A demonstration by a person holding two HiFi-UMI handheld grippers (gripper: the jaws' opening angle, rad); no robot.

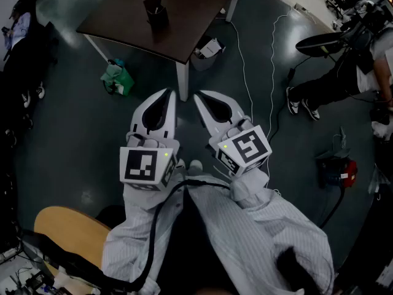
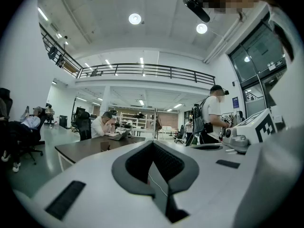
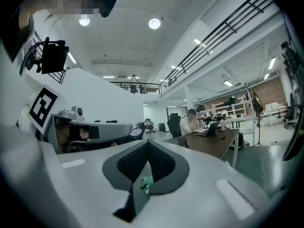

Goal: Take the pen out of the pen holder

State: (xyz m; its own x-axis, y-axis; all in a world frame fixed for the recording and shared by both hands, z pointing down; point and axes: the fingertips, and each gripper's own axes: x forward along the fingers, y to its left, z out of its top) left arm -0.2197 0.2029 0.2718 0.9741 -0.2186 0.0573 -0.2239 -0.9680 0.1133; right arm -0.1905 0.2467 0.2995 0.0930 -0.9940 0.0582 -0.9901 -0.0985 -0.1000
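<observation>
A black pen holder (image 1: 156, 12) stands on the dark brown table (image 1: 184, 23) at the top of the head view; I cannot make out a pen in it. Both grippers are held close to the person's body, well short of the table, and point level toward it. My left gripper (image 1: 167, 93) is shut with nothing in it. My right gripper (image 1: 198, 96) beside it is shut and empty as well. In the left gripper view the closed jaws (image 2: 153, 144) fill the lower half, and the pen holder (image 2: 105, 146) shows small and far off on the table.
A green bag (image 1: 116, 78) lies on the floor by the table leg (image 1: 182, 82), and a box (image 1: 209, 48) sits under the table. A white cable (image 1: 245, 72) runs over the floor. A person (image 1: 350, 72) stands at right. A wooden chair seat (image 1: 67, 232) is at lower left.
</observation>
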